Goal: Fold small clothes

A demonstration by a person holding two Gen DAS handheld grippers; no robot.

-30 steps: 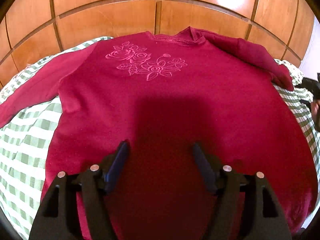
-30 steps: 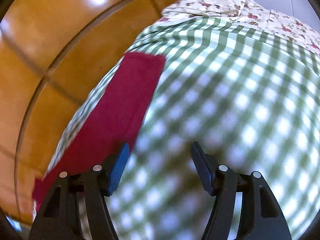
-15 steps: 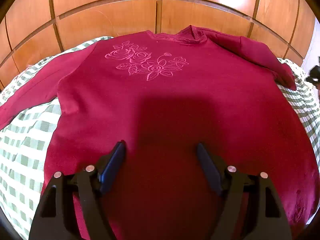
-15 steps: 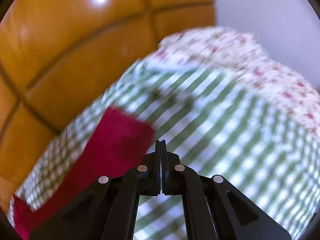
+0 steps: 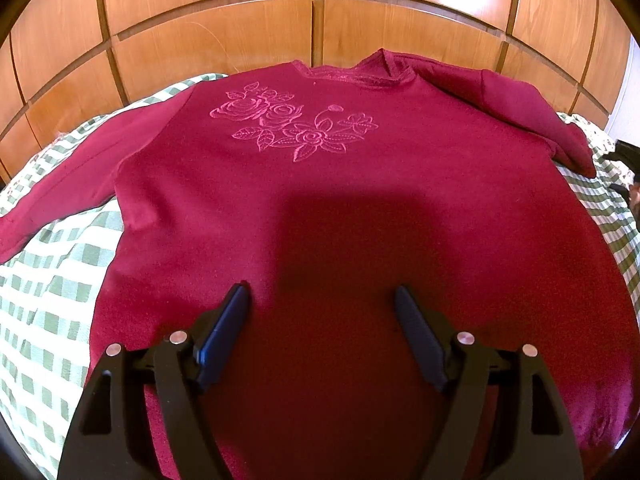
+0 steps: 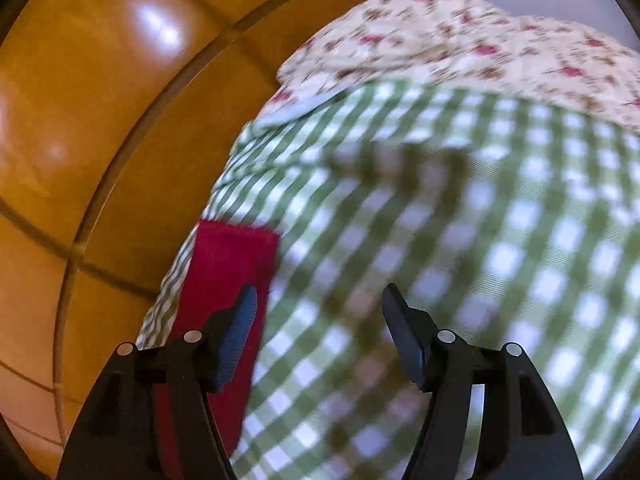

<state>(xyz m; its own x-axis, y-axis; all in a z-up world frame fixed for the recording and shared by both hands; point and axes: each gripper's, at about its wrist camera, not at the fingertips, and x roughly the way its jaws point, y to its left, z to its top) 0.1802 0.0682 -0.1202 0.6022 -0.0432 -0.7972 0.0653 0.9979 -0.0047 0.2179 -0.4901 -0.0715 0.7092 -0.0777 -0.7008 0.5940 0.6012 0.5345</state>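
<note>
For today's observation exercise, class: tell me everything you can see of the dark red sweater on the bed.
The dark red sweater lies front up, spread mostly flat on the green checked bedcover. It looks like soft knit, with pink embroidered roses on the chest below a ribbed neckline. Both long sleeves stretch outward; one sleeve's cuff shows in the right wrist view. The open left gripper hovers over its lower body.

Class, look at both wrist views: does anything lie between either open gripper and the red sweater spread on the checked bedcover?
Nothing visible does. The left gripper hangs open over the sweater body. The right gripper is open by the sleeve end, with only bare checked bedcover beside it.
</note>
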